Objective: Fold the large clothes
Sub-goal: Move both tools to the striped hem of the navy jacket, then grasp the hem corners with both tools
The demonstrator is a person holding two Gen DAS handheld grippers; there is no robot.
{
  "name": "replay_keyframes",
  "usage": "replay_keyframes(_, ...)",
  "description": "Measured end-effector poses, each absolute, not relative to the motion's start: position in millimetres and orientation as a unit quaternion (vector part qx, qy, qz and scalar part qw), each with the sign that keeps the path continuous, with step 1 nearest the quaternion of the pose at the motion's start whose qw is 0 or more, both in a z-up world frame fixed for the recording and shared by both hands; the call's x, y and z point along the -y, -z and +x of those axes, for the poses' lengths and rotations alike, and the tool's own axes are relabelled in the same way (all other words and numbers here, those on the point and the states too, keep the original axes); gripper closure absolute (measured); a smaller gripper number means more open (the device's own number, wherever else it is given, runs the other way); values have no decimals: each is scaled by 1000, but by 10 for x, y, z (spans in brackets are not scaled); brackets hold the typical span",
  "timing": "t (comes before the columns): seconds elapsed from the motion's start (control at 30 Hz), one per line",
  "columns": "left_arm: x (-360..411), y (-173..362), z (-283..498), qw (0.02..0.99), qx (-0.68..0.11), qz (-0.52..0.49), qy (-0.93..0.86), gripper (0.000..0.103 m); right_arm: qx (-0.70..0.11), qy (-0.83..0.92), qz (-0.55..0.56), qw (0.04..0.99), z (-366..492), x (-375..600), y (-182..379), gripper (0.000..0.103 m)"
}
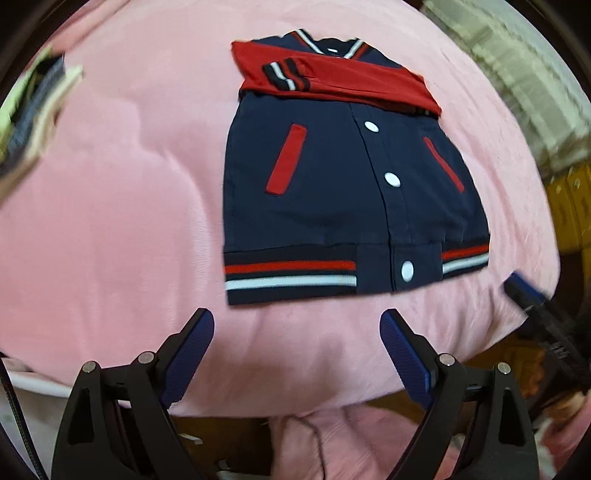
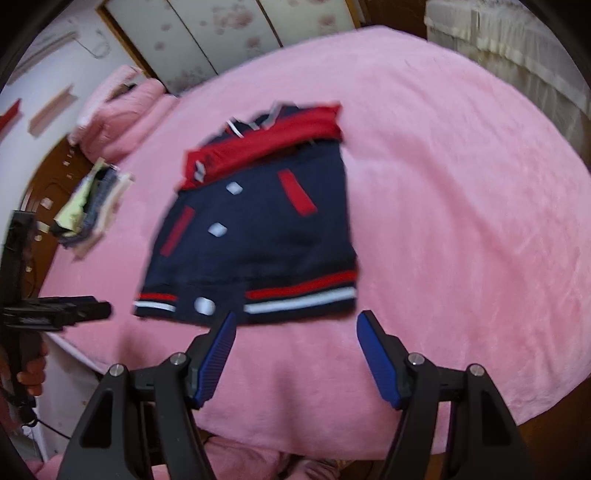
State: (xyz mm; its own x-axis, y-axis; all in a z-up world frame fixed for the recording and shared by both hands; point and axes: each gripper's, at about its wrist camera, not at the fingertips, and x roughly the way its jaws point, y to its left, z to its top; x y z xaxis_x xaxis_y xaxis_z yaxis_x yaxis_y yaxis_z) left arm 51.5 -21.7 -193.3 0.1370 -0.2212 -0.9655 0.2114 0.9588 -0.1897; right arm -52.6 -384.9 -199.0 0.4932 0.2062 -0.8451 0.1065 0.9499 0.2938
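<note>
A bed [image 2: 461, 192] under a pink plush blanket lies ahead of the hand-held gripper. Far left stand a floral-panelled wardrobe [image 2: 221, 33] and white wall [image 2: 33, 74]; pale curtain [image 2: 517, 44] far right.

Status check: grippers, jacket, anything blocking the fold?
Left gripper open, empty. Right gripper open, empty. Jacket flat on pink blanket, red sleeves folded across chest, hem nearest both grippers. Nothing lies on it.

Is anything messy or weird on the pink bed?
Nothing looks wrong. The jacket lies flat on the pink blanket, red sleeves folded across its chest. A pile of clothes sits beside it, blurred.
</note>
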Motion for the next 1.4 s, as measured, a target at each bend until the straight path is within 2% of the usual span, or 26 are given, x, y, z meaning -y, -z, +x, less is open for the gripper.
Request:
replay_keyframes(0.13, -6, 2251, 683, 745, -649, -107, 111, 13, -510, -10, 165, 844, -441, 3921, 2289, 35)
replay_keyframes(0.27, -139, 2500, 804, 730, -647, -197, 95, 13, -516, 7, 239, 822, -338, 4087, 2531, 35)
replay_keyframes(0.33, -141, 2615, 845, 725, -652, -206, 88, 13, -507, 16, 277, 816, -298, 4146, 2566, 37)
replay_keyframes(0.37, -125, 2665, 856, 723, -655, -204, 83, 13, -501, 18, 293, 814, -276, 4162, 2569, 39)
replay_keyframes(0.5, -89, 2828, 890, 711, -668, -208, 67, 13, -501, 12, 309, 808, -182, 4149, 2576, 68)
replay_keyframes(0.57, -55, 2832, 889, 709, -673, -202, 60, 14, -507, 4, 312, 804, -142, 4128, 2579, 76)
replay_keyframes(0.63, 1, 2837, 902, 701, -681, -201, 63, 23, -507, -3, 320, 801, -130, 4115, 2574, 86)
replay_keyframes(0.67, 50, 2835, 906, 695, -689, -196, 67, 28, -506, -10, 332, 796, -126, 4115, 2570, 88)
replay_keyframes(0.73, 106, 2802, 915, 694, -693, -183, 66, 55, -503, -16, 353, 788, -120, 4128, 2560, 90)
replay_keyframes(0.77, 144, 2772, 922, 696, -693, -178, 68, 62, -501, -18, 368, 783, -111, 4135, 2554, 90)
replay_keyframes(0.8, 176, 2722, 927, 700, -689, -176, 70, 76, -498, -20, 385, 777, -104, 4143, 2547, 90)
replay_keyframes(0.83, 185, 2641, 939, 702, -684, -183, 72, 85, -495, -22, 400, 771, -100, 4151, 2537, 90)
replay_keyframes(0.87, 204, 2583, 953, 704, -680, -194, 75, 89, -491, -23, 412, 767, -95, 4158, 2522, 90)
replay_keyframes(1.13, 286, 2152, 1297, 699, -680, -212, 56, 90, -448, -54, 467, 761, 102, 4168, 2166, 90)
replay_keyframes(1.4, 123, 1549, 1796, 720, -641, -259, 68, 91, -414, -58, 470, 777, 564, 4184, 1666, 90)
